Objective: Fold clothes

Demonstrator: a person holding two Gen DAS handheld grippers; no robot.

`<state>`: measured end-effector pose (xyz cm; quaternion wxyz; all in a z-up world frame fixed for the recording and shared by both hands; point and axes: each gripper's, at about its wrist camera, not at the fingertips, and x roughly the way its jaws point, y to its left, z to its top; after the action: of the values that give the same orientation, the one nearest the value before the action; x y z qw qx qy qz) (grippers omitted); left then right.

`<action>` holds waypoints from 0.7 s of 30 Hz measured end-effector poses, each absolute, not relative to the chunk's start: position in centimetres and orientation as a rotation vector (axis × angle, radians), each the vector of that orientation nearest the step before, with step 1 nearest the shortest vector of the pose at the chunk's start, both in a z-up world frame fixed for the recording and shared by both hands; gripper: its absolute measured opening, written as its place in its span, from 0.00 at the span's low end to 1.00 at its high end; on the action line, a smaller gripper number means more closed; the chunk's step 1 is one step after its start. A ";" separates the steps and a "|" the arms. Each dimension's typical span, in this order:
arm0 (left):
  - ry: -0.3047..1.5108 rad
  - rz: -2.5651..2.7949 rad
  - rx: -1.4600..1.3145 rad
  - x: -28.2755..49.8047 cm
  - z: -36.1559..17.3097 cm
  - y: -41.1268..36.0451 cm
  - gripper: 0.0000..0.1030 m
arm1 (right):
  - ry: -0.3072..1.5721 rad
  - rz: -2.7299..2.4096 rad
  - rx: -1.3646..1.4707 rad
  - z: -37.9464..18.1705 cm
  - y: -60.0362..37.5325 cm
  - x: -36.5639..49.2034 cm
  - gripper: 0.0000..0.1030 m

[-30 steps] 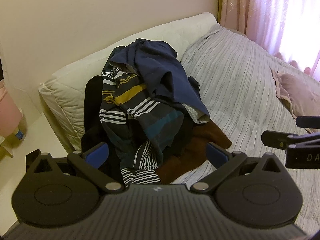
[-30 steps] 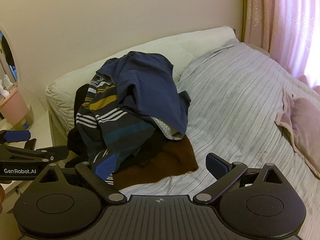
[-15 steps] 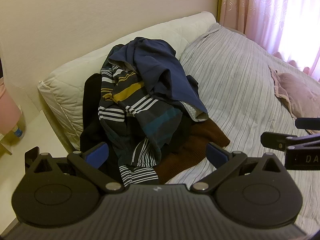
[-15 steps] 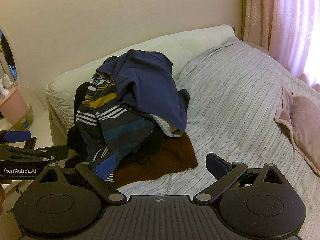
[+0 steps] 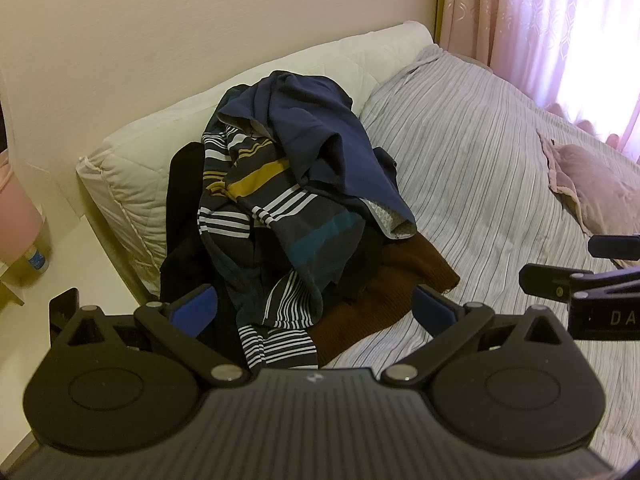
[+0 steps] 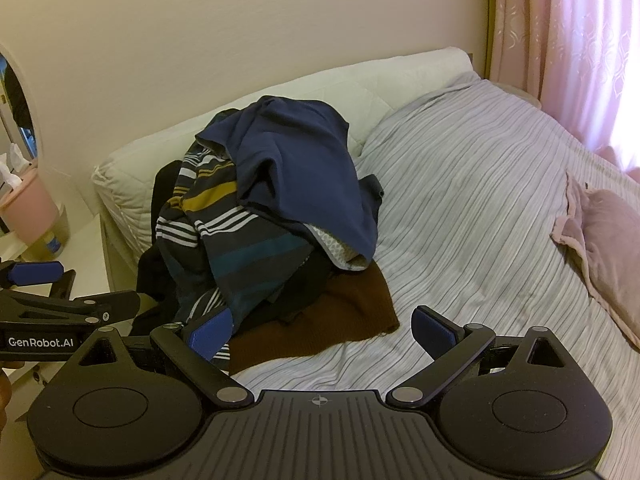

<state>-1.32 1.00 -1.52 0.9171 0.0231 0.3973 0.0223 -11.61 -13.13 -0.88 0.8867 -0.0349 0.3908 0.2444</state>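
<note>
Several garments sit in one loose heap, the clothes pile, slumped against a quilted white pillow at the head of the bed. On top is a navy top, soft and rumpled, with a pale dotted lining showing at its lower hem. Under it hangs a striped shirt in grey, white, mustard and teal bands. A flat brown knit spreads out beneath the heap onto the bedcover, and something black drapes down the pillow side.

The bedcover is pale with fine dark stripes, lightly wrinkled. Well apart from the heap lies a dusty-pink cushion with a frilled edge. Pink curtains glow behind it. Beside the bed stands a pink bin on a white surface.

The left gripper hovers with its blue-padded fingers spread wide, gripping nothing, the striped hem just ahead between them. The right gripper is likewise wide and holds nothing, over the brown knit's edge.
</note>
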 end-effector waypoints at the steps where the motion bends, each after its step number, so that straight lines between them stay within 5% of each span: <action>1: 0.818 0.046 0.047 -1.3 -1.5 1.0 0.99 | 0.813 0.508 -0.072 -0.9 -13.1 -11.6 0.96; 21: 0.829 0.053 0.043 -0.8 -1.3 0.1 0.99 | 0.820 0.512 -0.070 -0.9 -13.2 -11.4 0.96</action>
<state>-0.81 0.13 -1.28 0.9148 0.0210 0.4025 0.0256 -11.41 -13.21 -0.90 0.8850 -0.0339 0.3940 0.2460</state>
